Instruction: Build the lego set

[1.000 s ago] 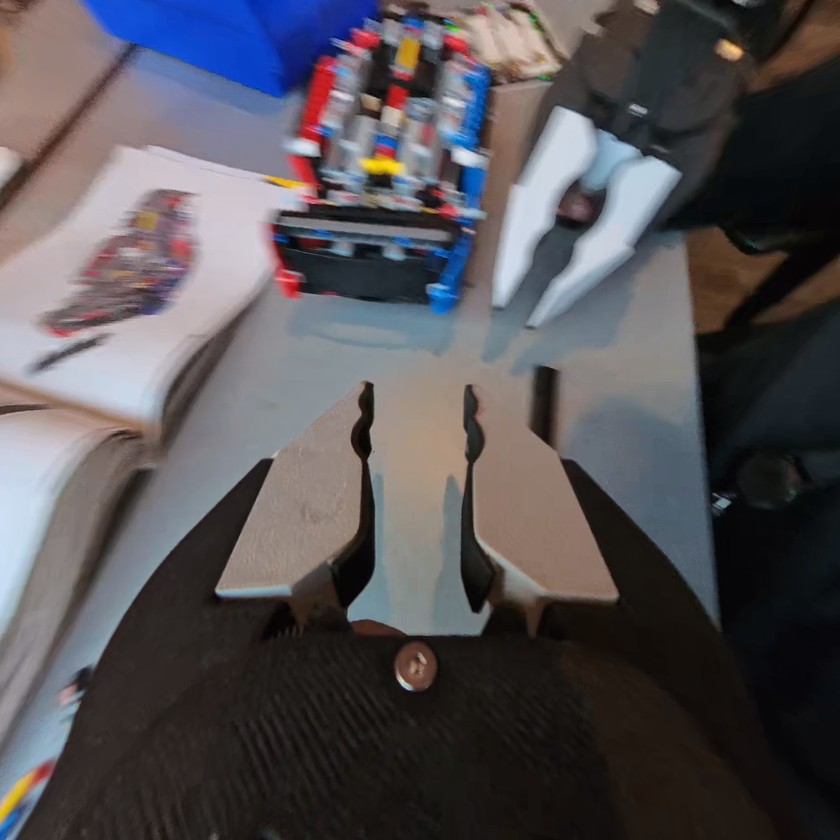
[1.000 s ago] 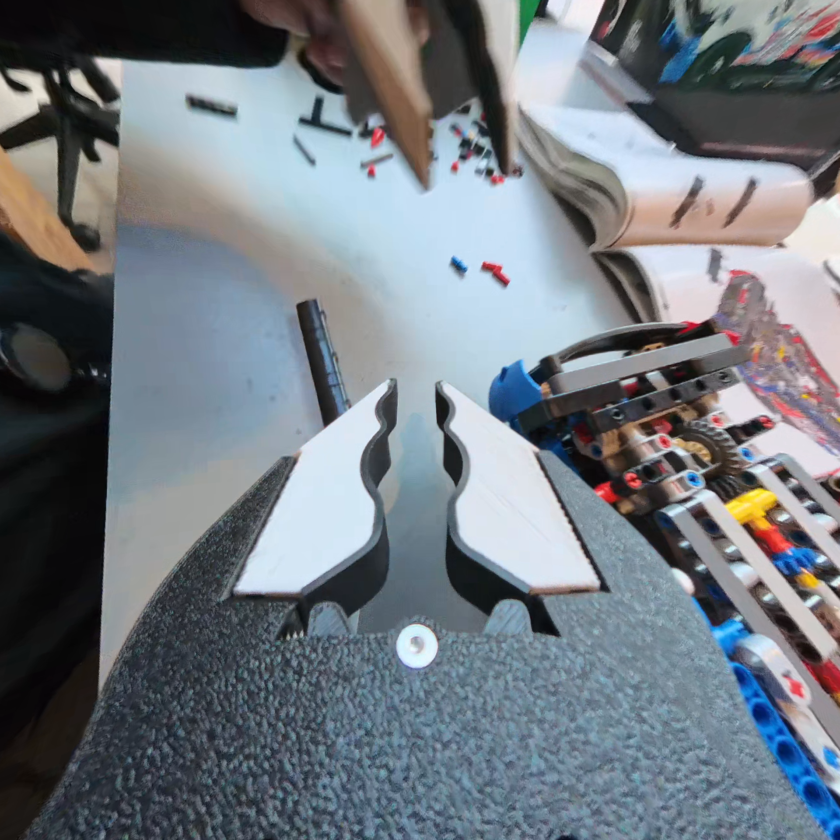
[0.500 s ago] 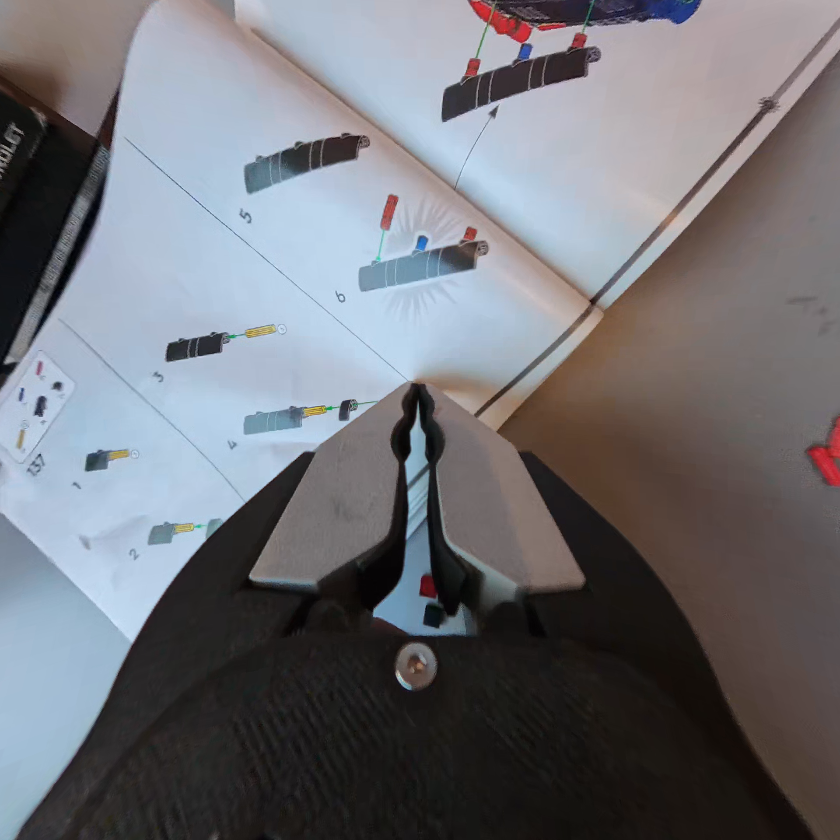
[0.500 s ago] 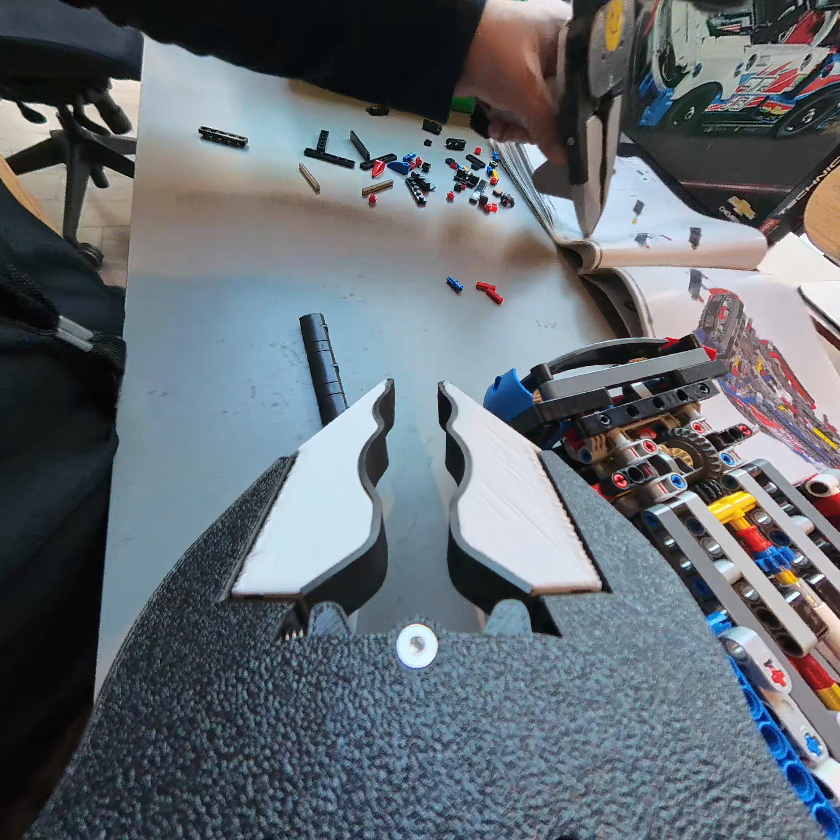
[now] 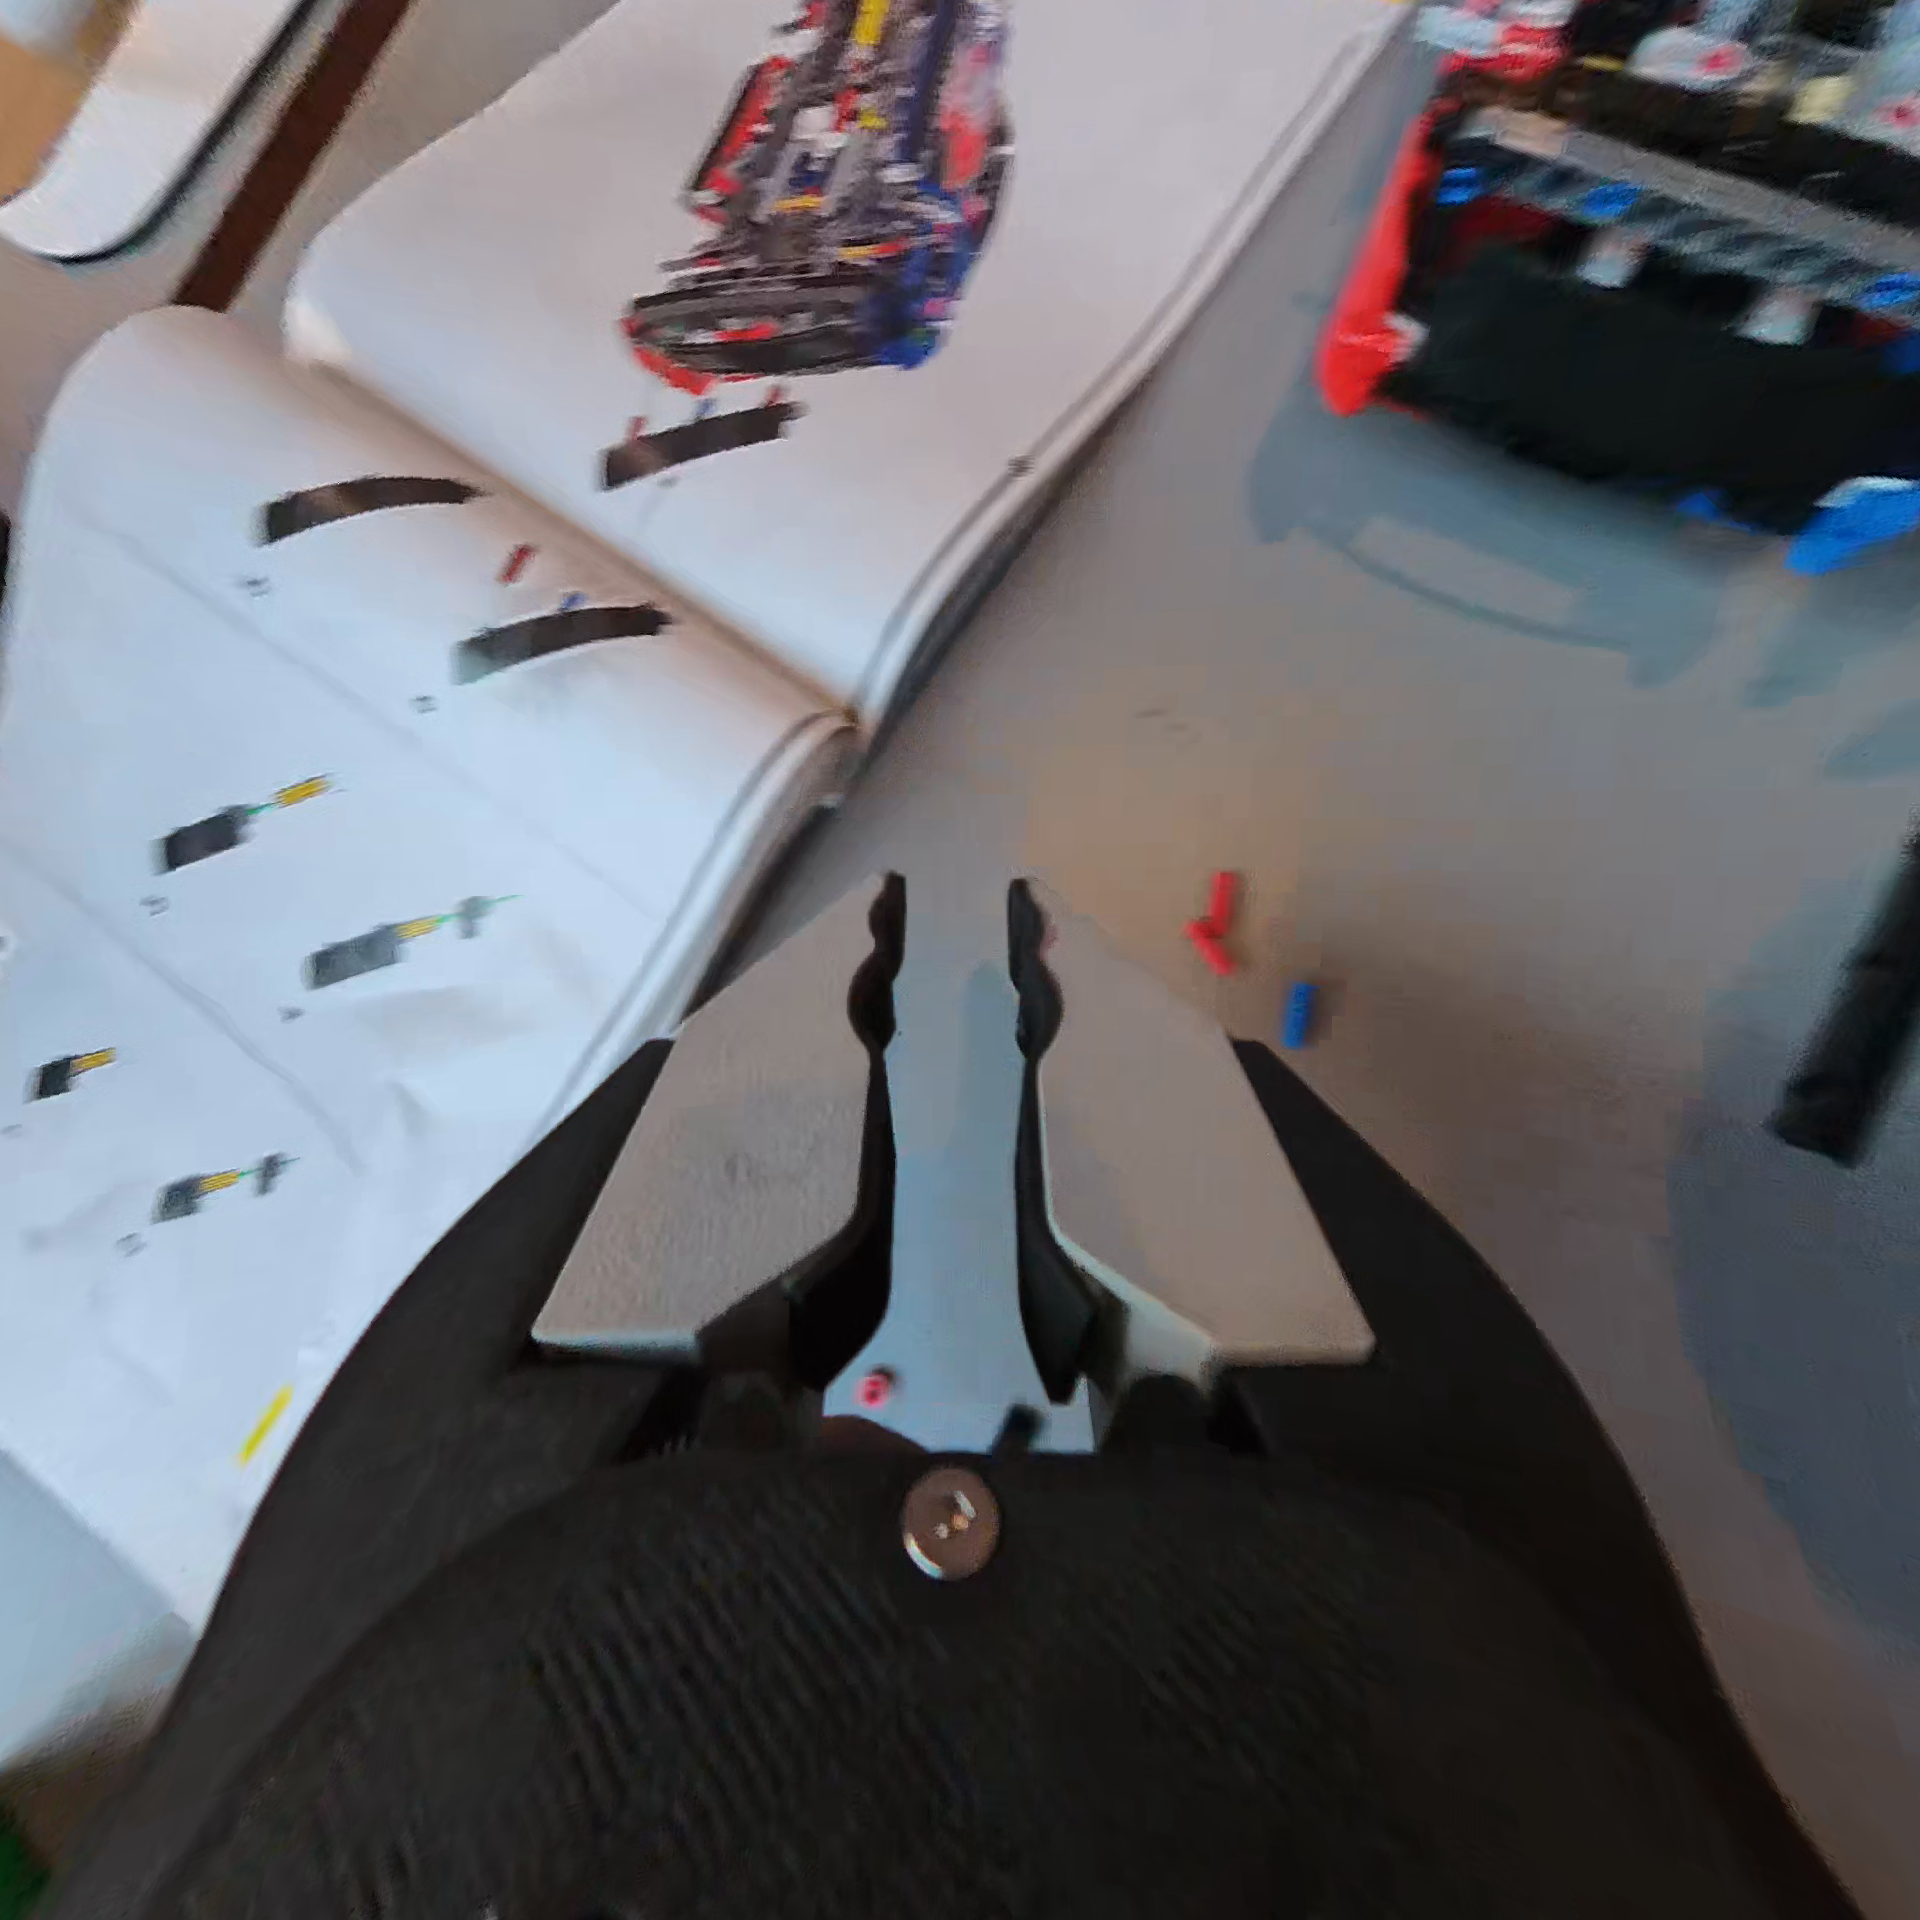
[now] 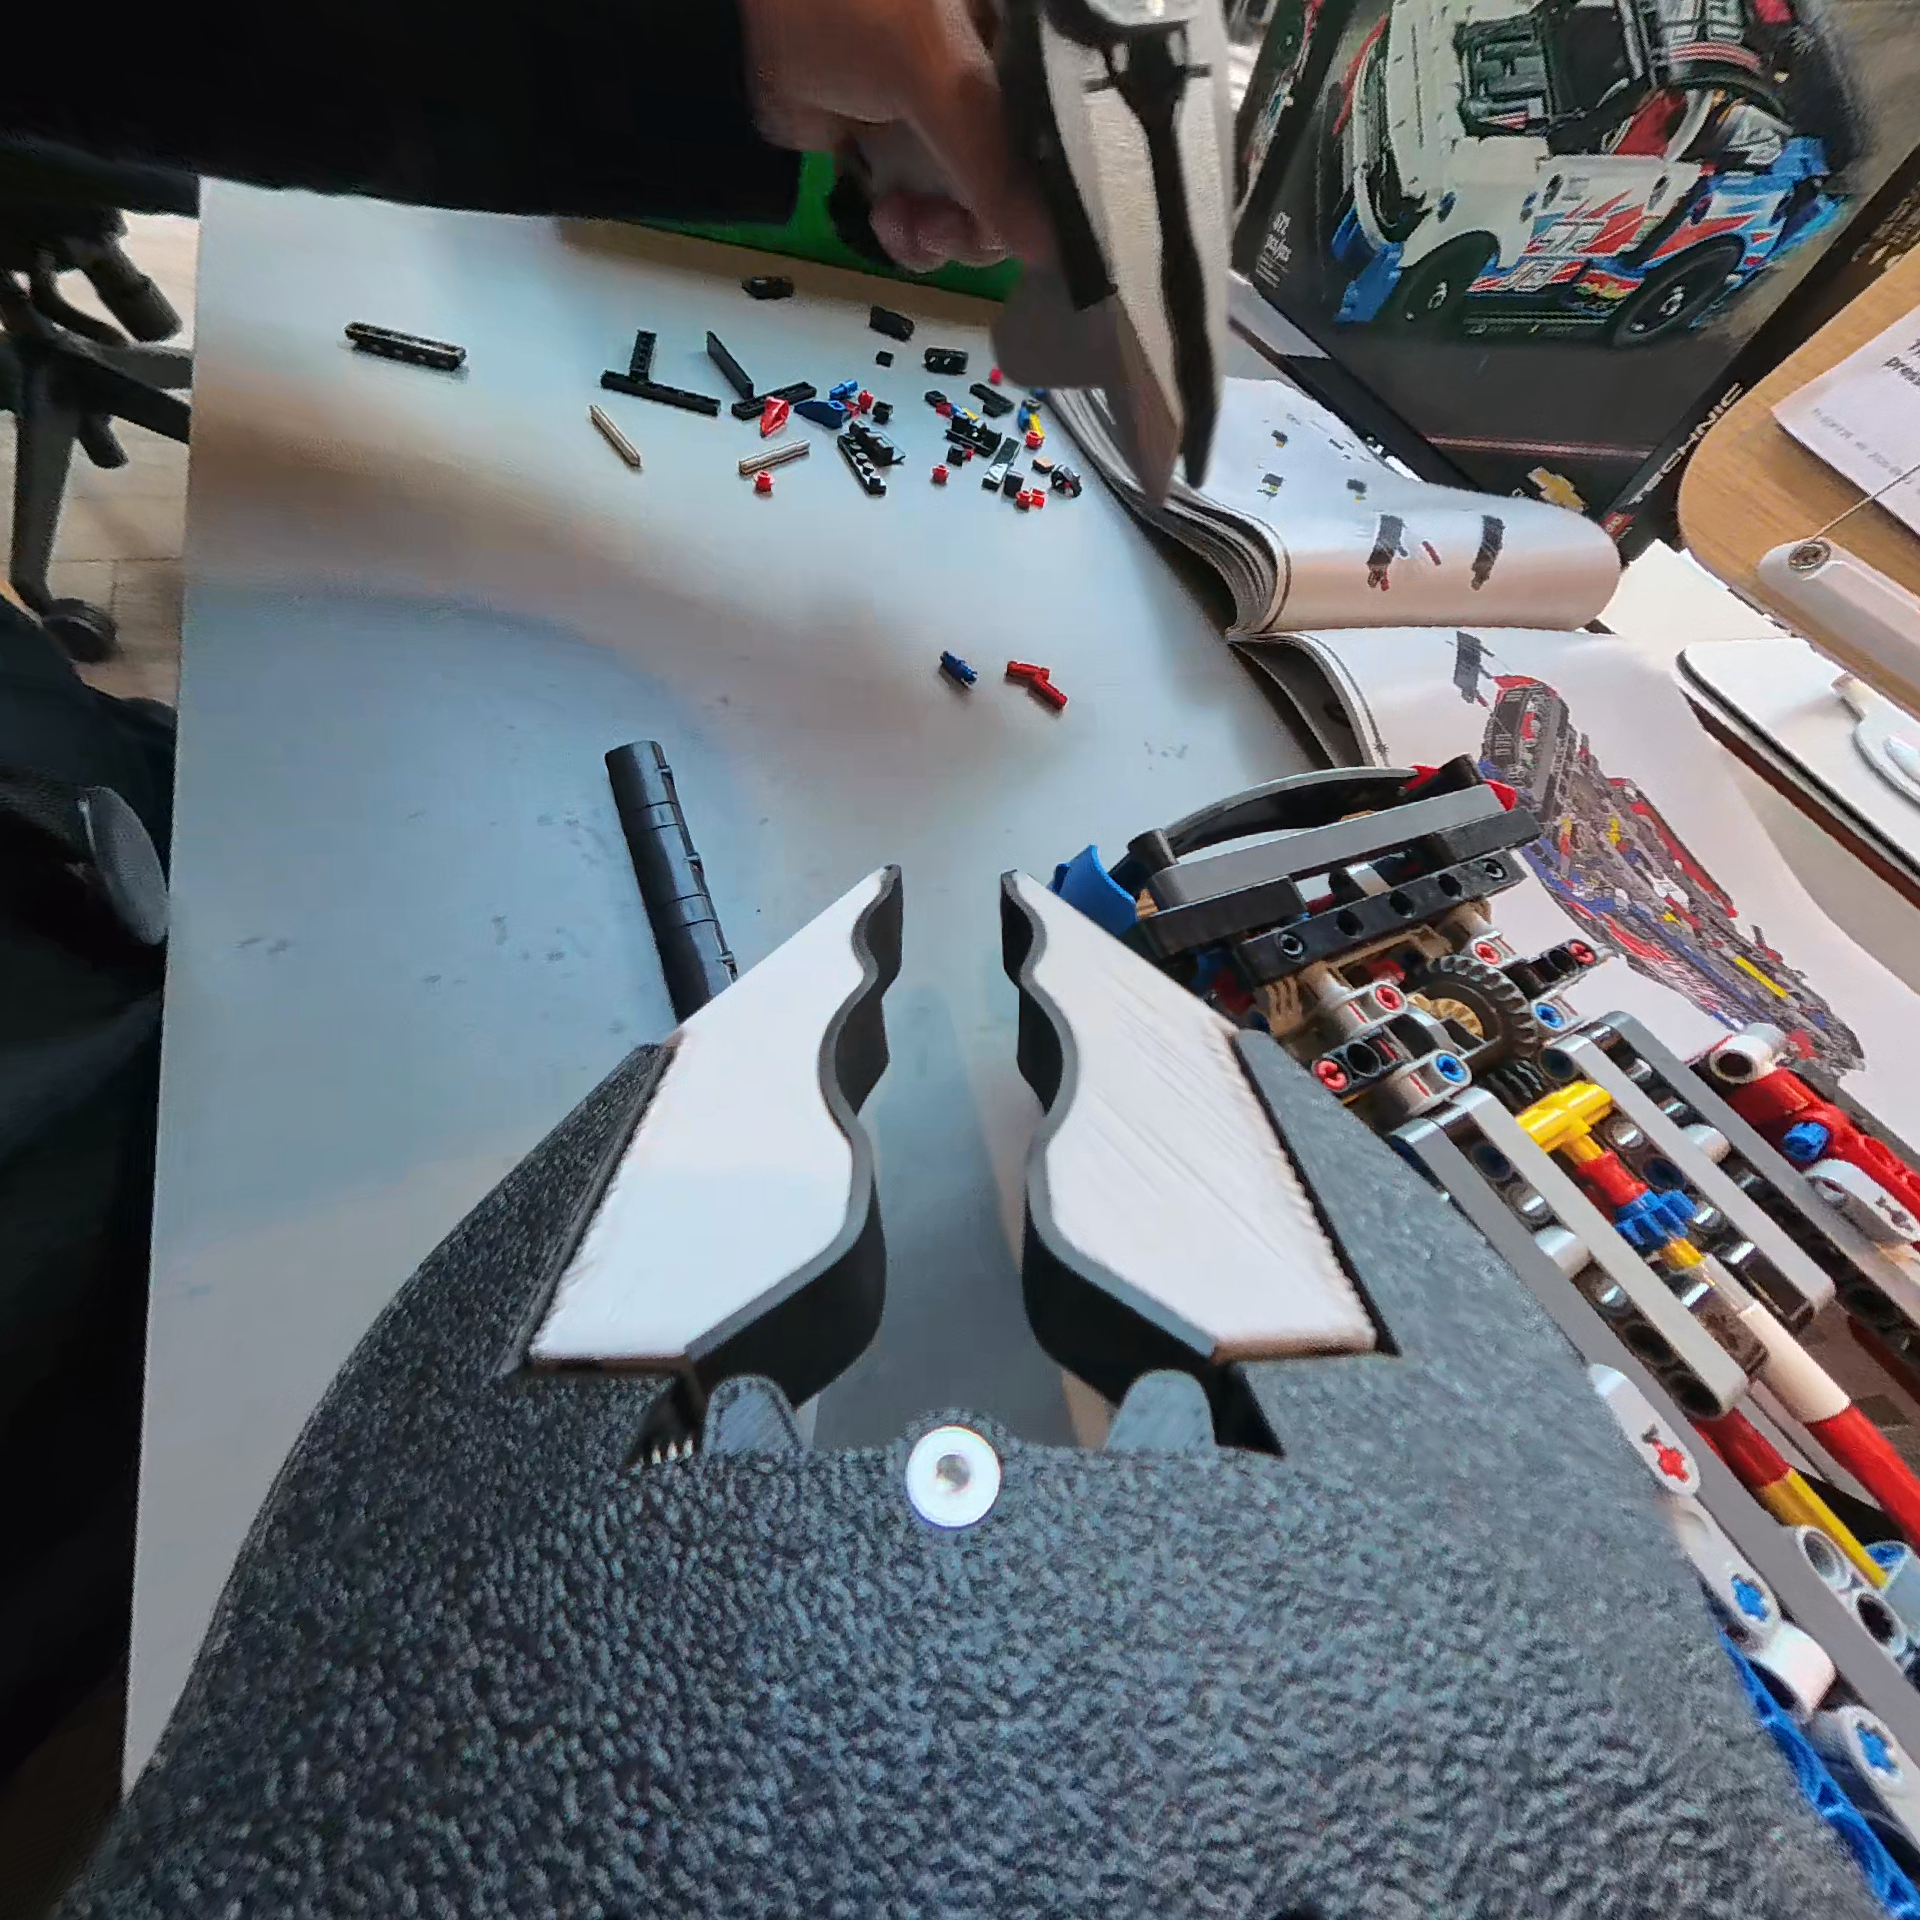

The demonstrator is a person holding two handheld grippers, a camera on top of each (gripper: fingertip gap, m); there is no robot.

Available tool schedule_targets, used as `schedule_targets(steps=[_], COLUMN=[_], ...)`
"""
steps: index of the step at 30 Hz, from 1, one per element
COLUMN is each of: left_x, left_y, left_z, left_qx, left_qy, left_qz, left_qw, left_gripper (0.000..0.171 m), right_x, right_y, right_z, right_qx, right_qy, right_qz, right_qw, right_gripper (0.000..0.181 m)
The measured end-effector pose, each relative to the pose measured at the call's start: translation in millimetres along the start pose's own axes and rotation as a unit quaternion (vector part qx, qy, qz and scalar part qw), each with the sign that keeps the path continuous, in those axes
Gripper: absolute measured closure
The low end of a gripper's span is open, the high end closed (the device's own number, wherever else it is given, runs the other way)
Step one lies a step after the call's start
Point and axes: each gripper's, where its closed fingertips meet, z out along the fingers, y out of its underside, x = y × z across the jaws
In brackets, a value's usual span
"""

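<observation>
- We see the left gripper (image 5: 951, 894) with its jaws a narrow gap apart and nothing between them, hovering over the pale grey table (image 5: 1299, 727) just beside the corner of the open instruction booklet (image 5: 520, 727), which lies at its ten o'clock.
- At the left gripper's two o'clock we count two small red connector pins (image 5: 1210, 932) touching each other and one small blue pin (image 5: 1299, 1010) near them.
- The right gripper (image 6: 951, 894) also stands narrowly parted and empty, low over the table.
- At its eleven o'clock lies one long black ribbed beam (image 6: 670, 862), partly hidden by the left finger.
- At its three o'clock, just beside the right finger, stands the partly built lego car chassis (image 6: 1507, 1039) of grey beams with red, blue and yellow parts; we count one black gear in it.
- At twelve o'clock, well apart, a scatter of loose small black, red and blue pieces (image 6: 883, 416) lies on the table; they are too many and too small for us to count.
- At one o'clock stands one black set box with a picture of a white racing car (image 6: 1558, 208). It bears writing, which we leave unread.
- A person's hand (image 6: 894, 135) holds the left gripper above the booklet's far page.
</observation>
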Motion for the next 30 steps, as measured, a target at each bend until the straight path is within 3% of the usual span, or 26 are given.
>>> schedule_targets(steps=[5,14,30], left_x=[55.3,61.7,55.7], left_y=[10.2,21.7,18.4], left_z=[15.4,28.0,23.8], left_qx=[-0.026,-0.038,-0.028], left_qy=[0.060,0.046,0.023], left_qz=[0.002,-0.017,-0.020], left_qw=[0.998,0.998,0.999], left_gripper=[0.158,0.154,0.154], right_x=[1.4,1.6,2.2], right_y=[-0.5,-4.5,-7.5], right_z=[-0.4,-3.4,-6.3], right_qx=[0.003,0.018,0.030], right_qy=[0.001,-0.006,-0.011], right_qz=[0.004,0.011,0.017], right_qw=[1.000,1.000,0.999], right_gripper=[0.163,0.163,0.163])
